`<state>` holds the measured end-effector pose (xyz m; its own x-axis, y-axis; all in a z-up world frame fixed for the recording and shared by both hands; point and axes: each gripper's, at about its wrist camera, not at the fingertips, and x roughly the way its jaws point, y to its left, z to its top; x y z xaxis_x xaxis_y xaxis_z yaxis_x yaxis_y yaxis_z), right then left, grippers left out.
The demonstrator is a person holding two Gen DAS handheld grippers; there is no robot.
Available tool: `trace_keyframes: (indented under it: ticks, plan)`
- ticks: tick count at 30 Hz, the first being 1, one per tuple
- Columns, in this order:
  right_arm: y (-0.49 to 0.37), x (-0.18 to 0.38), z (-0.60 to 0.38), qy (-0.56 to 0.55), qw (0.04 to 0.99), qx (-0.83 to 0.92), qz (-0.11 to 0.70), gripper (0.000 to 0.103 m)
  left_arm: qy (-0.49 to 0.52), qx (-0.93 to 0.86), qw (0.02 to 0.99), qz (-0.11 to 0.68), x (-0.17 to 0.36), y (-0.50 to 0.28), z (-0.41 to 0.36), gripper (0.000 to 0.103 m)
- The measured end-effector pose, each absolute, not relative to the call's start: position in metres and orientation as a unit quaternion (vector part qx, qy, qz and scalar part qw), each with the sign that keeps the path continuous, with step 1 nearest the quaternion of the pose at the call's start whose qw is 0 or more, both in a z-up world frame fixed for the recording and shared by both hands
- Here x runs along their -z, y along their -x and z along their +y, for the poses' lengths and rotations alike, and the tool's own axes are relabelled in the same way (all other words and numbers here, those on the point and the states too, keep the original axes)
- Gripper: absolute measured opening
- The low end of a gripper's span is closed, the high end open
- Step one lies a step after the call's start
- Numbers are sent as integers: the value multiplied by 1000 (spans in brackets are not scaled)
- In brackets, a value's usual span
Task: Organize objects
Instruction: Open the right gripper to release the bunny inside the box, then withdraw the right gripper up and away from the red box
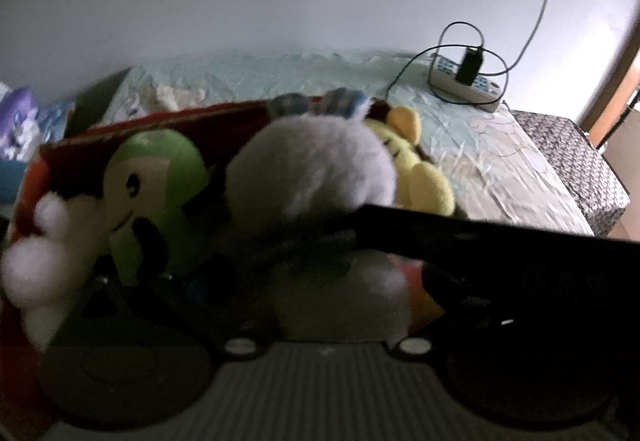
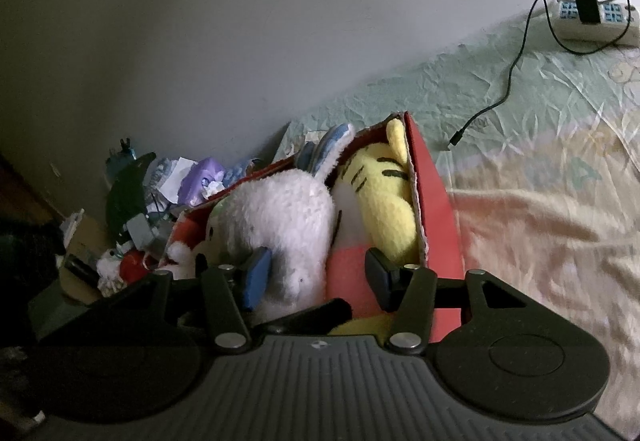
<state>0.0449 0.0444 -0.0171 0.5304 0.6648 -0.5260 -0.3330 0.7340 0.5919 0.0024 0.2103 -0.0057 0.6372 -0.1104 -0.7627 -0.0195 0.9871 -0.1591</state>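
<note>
Sitting on the bed (image 2: 540, 201), the red box (image 2: 436, 197) served as the collecting place, so the toys were packed tight inside it: a white plush (image 2: 280, 217) in the middle, a yellow striped tiger (image 2: 384, 201) against its right wall, a green toy (image 1: 160, 177) at its left end. Above the box, the right gripper (image 2: 316, 273) stood wide, gripping nothing. Dark blur hid the left gripper's jaws; I could not tell their state.
</note>
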Motion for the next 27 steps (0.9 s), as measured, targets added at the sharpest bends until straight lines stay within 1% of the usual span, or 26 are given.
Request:
trace_keyframes:
  ticks: [7,19,27]
  plan:
    - [-35,11,36,-228,847,-295,378,60,101,12,896,432,3,6,220,101]
    - [-20,5,24,-227,851,-298,369,62,86,-22,905,417,-11,29,216,101]
    - [-8,-6,12,-222,855,-309,353,63,70,-42,913,399,-26,44,199,101]
